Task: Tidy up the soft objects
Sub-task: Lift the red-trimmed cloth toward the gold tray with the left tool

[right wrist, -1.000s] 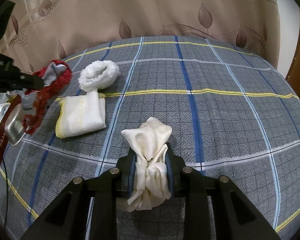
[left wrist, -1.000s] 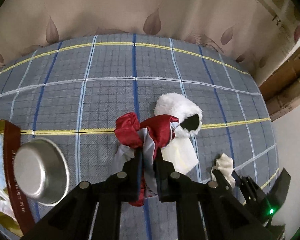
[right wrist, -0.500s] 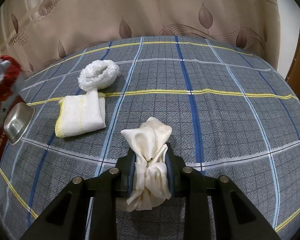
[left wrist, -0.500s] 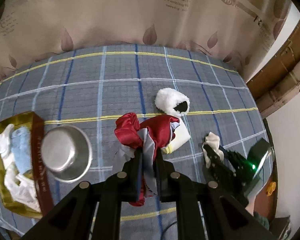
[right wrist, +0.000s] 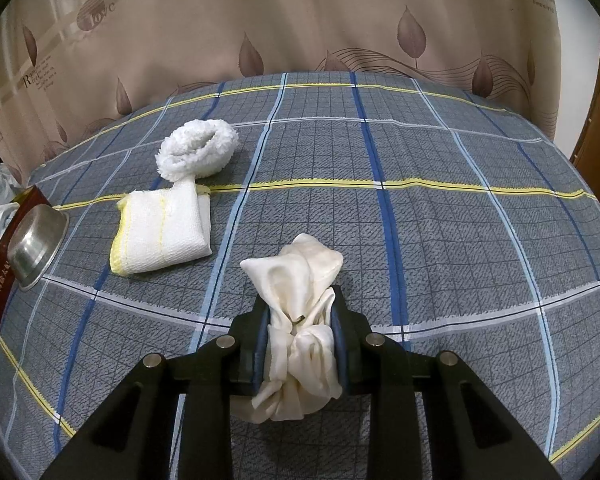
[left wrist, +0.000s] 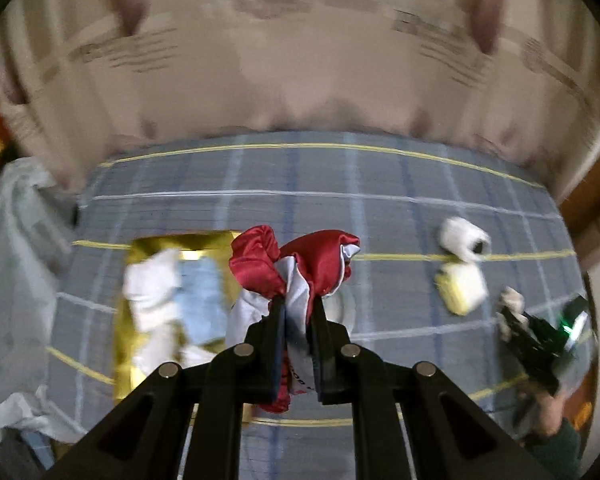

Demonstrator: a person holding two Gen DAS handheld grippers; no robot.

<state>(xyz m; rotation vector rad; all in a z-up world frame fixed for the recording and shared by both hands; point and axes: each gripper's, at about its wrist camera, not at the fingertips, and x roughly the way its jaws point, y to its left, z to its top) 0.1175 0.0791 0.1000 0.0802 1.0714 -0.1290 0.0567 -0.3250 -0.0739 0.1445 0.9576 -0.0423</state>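
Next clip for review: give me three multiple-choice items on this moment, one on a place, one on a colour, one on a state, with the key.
1. Where does the folded white towel lie?
A. In the gold box
B. On the plaid bedcover, touching the fluffy white roll
C. Under the steel bowl

2. What colours is the cloth in the left hand-held gripper?
A. Red and white
B. Green
C. Black

3. What state is the right hand-held gripper in?
A. Open over the bedcover
B. Shut on nothing
C. Shut on the cream cloth

Key: 1 B, it rests on the plaid bedcover against the fluffy white roll. 2 A, the red and white cloth bunches above the fingers. 3 C, the cream cloth is pinched between both fingers.
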